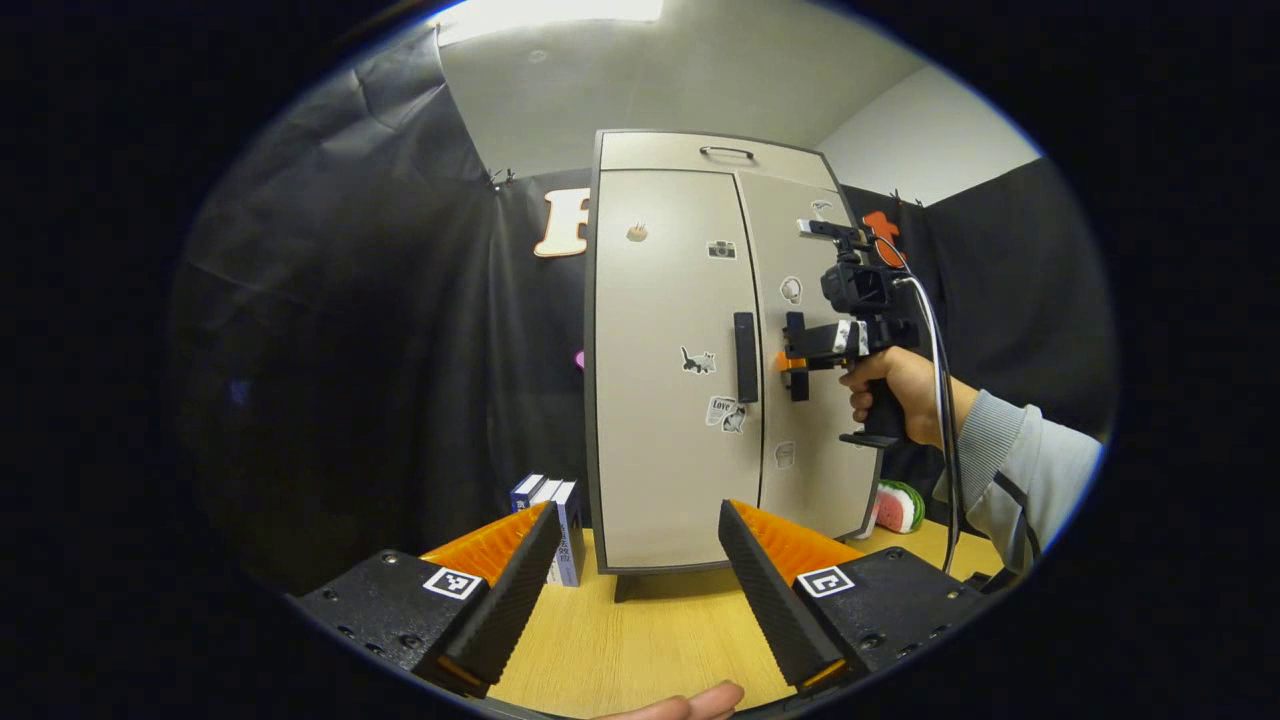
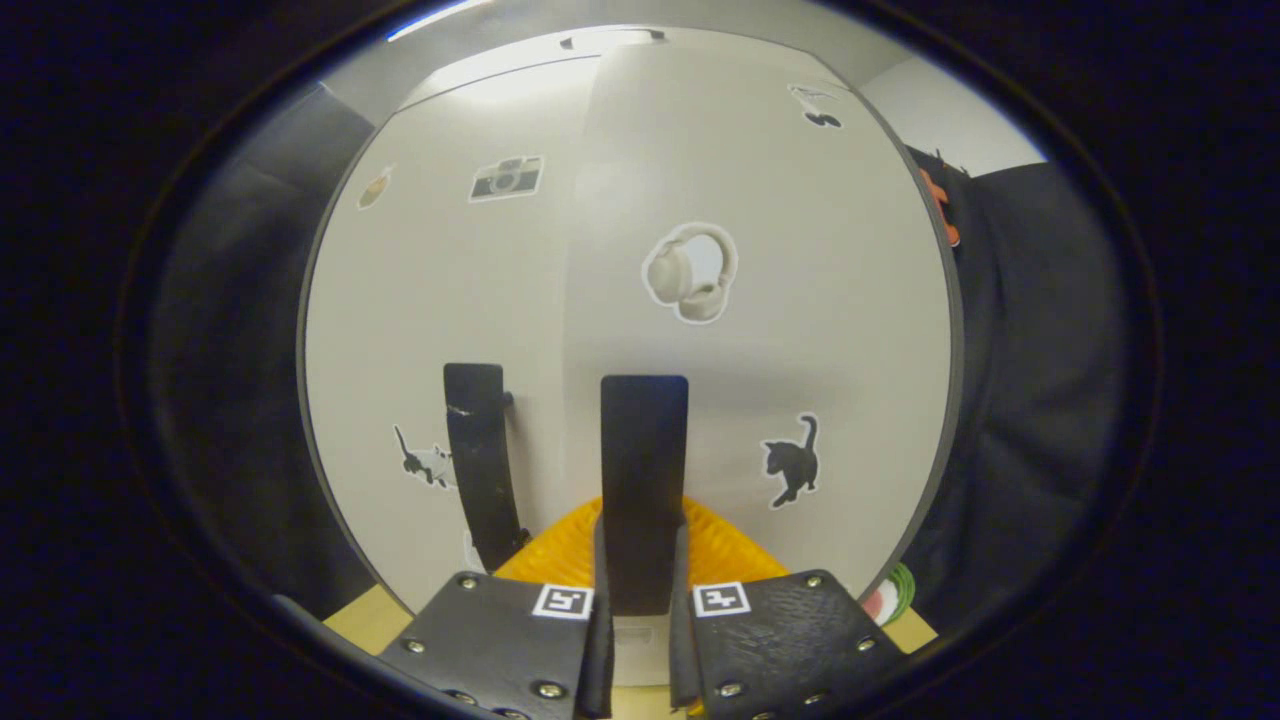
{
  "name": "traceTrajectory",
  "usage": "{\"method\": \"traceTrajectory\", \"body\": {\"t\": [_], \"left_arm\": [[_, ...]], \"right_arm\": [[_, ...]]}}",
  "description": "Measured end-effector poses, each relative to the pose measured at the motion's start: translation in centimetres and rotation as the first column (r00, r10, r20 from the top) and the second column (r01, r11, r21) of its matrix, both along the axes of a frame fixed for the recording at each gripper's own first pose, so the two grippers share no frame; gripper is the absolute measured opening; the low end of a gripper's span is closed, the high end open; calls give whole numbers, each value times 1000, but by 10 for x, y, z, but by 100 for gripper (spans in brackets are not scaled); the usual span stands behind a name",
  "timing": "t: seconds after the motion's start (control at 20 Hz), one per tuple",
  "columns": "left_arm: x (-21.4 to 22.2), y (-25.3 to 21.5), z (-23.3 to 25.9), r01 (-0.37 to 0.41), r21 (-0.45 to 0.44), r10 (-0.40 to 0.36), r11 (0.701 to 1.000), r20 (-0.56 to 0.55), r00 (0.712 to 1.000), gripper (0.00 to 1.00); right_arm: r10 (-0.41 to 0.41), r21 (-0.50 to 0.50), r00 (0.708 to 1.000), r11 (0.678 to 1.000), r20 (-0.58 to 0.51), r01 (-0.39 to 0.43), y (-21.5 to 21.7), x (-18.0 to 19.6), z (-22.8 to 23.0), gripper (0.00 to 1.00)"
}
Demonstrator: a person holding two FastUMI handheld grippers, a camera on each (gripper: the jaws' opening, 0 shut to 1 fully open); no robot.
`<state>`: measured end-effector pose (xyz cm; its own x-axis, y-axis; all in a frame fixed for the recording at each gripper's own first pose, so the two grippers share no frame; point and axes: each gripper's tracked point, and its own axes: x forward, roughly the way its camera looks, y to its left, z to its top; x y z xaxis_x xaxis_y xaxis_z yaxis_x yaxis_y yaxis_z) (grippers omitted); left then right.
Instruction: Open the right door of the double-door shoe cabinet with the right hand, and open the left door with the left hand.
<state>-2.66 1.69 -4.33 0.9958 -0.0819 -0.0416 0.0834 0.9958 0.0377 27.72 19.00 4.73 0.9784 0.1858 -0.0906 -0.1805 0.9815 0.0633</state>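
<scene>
A beige double-door shoe cabinet (image 1: 660, 300) stands upright on the wooden table (image 1: 640, 640), its doors dotted with stickers. In the left gripper view, my left gripper (image 1: 637, 515) is open, low in front of the left door and well short of its black vertical handle (image 1: 745, 357). A hand (image 1: 895, 385) holds my right gripper (image 1: 795, 360) at the right door's handle. In the right gripper view, the right gripper (image 2: 640, 545) is shut on that black handle (image 2: 643, 450), with the left door's handle (image 2: 480, 470) beside it. Both doors look closed.
Some small boxes (image 1: 555, 520) stand on the table left of the cabinet's foot. A watermelon-slice toy (image 1: 900, 505) lies at its right foot. A top drawer with a handle (image 1: 725, 152) sits above the doors. A fingertip (image 1: 690, 705) shows at the bottom edge. Black cloth walls surround the booth.
</scene>
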Motion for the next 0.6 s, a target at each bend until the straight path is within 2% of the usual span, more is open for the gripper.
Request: {"method": "traceTrajectory", "body": {"t": [0.15, 0.6], "left_arm": [[-7, -4, 1, -4, -25, 3, 1000, -13, 1000, 99], [-25, -25, 12, -16, -24, 16, 1000, -6, 1000, 99]], "right_arm": [[43, 6, 999, 999, -12, -43, -3, -11, 1, 22], [108, -11, 994, 994, -21, -108, -21, -39, 0, 22]]}}
